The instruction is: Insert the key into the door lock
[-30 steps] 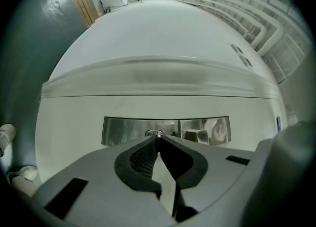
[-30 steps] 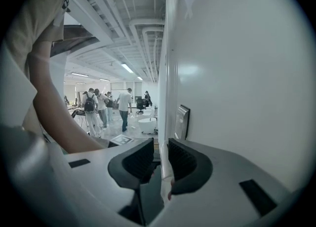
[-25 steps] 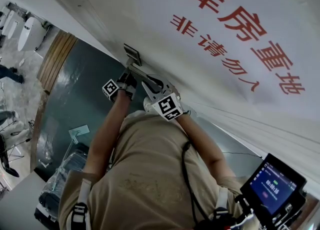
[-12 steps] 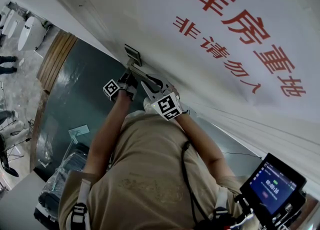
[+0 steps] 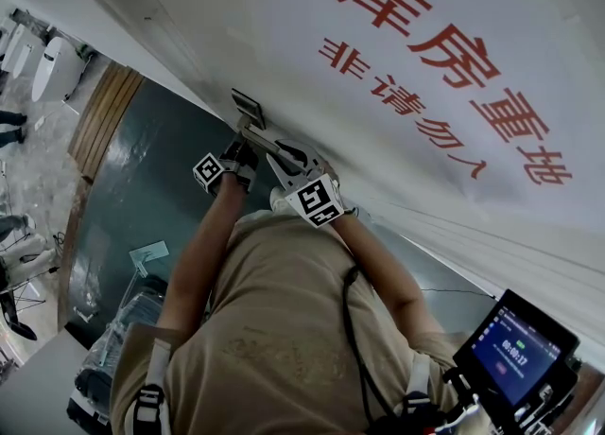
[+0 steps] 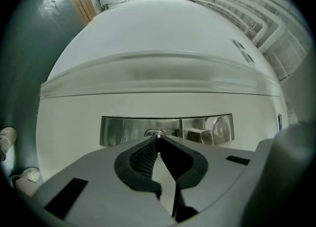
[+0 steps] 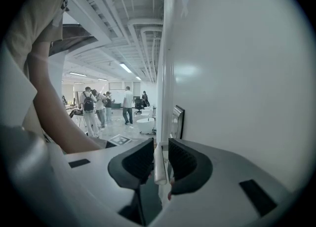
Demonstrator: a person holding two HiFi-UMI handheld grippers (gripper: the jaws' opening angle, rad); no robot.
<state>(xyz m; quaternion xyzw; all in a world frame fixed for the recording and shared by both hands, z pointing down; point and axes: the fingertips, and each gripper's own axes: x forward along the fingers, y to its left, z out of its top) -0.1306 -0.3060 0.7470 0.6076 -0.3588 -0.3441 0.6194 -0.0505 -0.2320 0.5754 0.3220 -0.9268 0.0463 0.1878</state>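
Lettering [image 5: 444, 55] in red runs across the white door [image 5: 284, 17] in the head view. The person, in a beige shirt [image 5: 274, 329], stands close against the door. Both arms reach to the metal lock plate [image 5: 248, 104]. The left gripper [image 5: 238, 147] is right at the plate, just under it in the picture. The right gripper [image 5: 288, 161] is next to it, on the silver door handle [image 5: 269, 143]. A small screen [image 5: 518, 348] shows at the lower right.

In the left gripper view the jaws are clenched, and their tips meet directly at the keyhole [image 6: 149, 132] in the middle of the shiny plate. A thin bright sliver, the key [image 6: 158, 134], shows between the tips and touches the keyhole. How deep it sits I cannot tell.

In the right gripper view the jaws are closed on the pale bar of the handle, which stands upright between the two ribbed pads [image 7: 140, 159]. The plate is seen from its edge just beyond, on the door. Several people [image 7: 91, 107] stand far back in the hall.
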